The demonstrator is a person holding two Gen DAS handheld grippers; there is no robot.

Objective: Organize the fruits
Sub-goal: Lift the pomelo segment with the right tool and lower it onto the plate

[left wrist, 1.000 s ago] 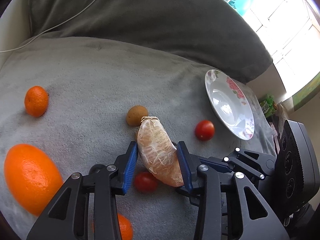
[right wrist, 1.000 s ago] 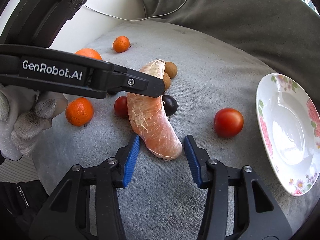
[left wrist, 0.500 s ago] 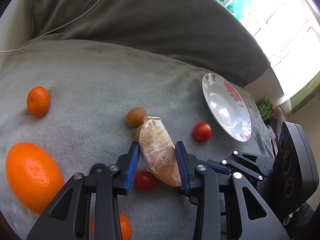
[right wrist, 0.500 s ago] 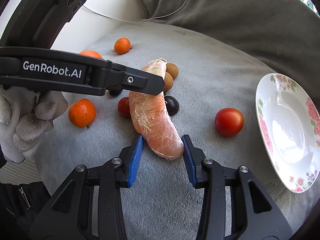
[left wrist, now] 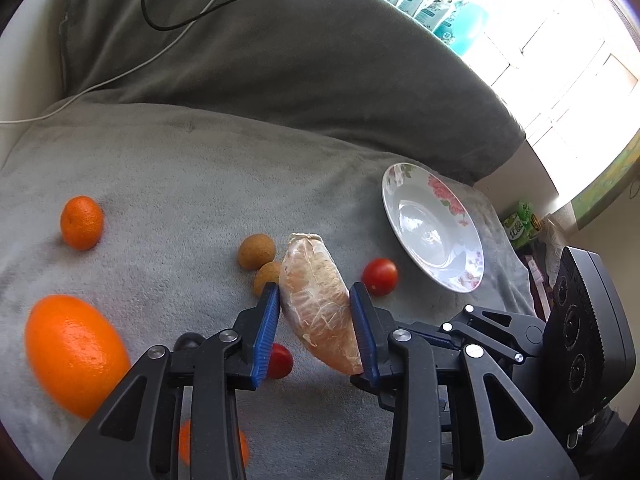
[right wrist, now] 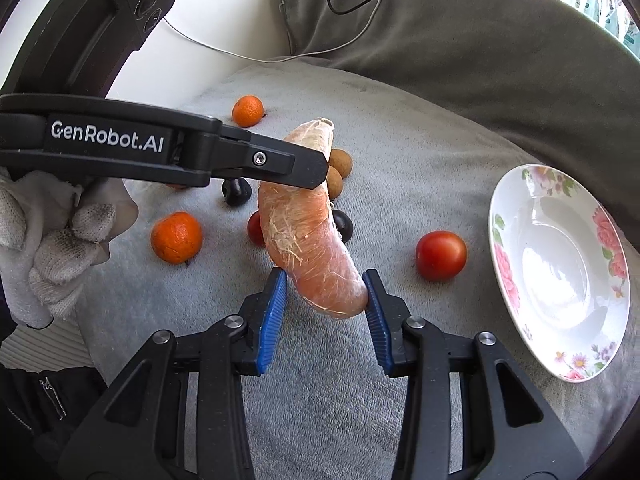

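My left gripper (left wrist: 314, 320) is shut on a peeled pomelo segment (left wrist: 316, 304) and holds it above the grey cushion. In the right wrist view the same segment (right wrist: 308, 232) hangs from the left gripper's finger, and my right gripper (right wrist: 324, 308) has its blue pads on either side of the segment's lower end, close to or just touching it. A white floral plate (left wrist: 460, 264) lies to the right, also in the right wrist view (right wrist: 520, 312). A red tomato (right wrist: 440, 255) sits between the segment and the plate.
On the cushion lie a large orange (left wrist: 74, 354), mandarins (left wrist: 82, 222) (right wrist: 176, 237), two brown longans (left wrist: 256, 252), small tomatoes (left wrist: 279, 361) and dark fruits (right wrist: 343, 225). A dark grey pillow (left wrist: 280, 60) with cables backs the cushion. A gloved hand (right wrist: 60, 248) is at left.
The left gripper has lifted the pomelo segment off the cushion. The right gripper has closed in around the segment's lower end.
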